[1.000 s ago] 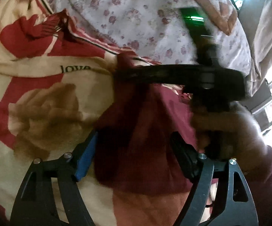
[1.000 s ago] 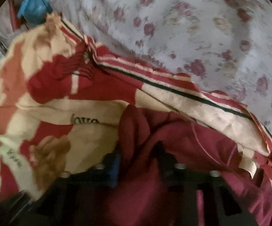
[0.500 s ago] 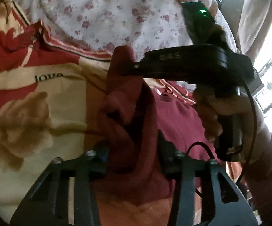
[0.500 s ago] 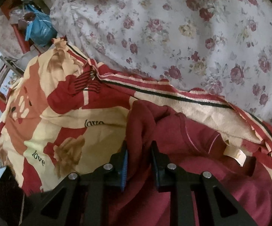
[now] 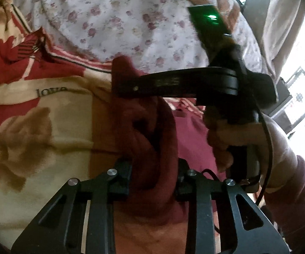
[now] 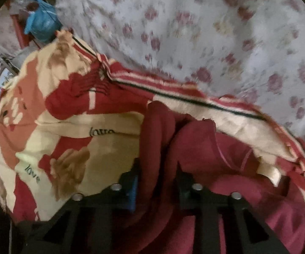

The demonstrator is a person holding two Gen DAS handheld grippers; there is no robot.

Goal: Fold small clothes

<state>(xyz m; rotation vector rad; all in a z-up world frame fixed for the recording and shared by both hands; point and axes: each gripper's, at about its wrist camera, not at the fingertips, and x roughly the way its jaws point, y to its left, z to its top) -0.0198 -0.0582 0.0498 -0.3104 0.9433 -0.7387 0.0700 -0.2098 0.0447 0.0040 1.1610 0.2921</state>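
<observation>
Gripping a bunched ridge of the maroon garment (image 5: 152, 148), the left tongs (image 5: 153, 175) sit nearly closed, the cloth filling the narrow gap between the fingers. The right tongs (image 6: 157, 182) pinch the same garment (image 6: 158, 139) in the same way, a raised fold squeezed between the blue-padded left finger and the dark right one. Only the left view shows the right tongs (image 5: 118, 84) from outside: the black frame reaches in from the right, lying flat across the picture, with its tip buried in a far hump of the maroon cloth. Behind that frame a hand (image 5: 243, 139) wraps the grip, knuckles toward the camera, a maroon sleeve (image 5: 296, 194) at the wrist and a black cable looping beside it; a green light glows on the unit above. A bright window (image 5: 300, 97) also shows at the right edge there. Only the right view shows the rest of the garment spreading to the near right, a pale label (image 6: 276, 173) at its edge, and a blue bag (image 6: 39, 24) at far left. Both views show the garment lying on a red and cream blanket (image 5: 46, 114) printed "love", with a floral sheet (image 6: 215, 31) beyond it.
</observation>
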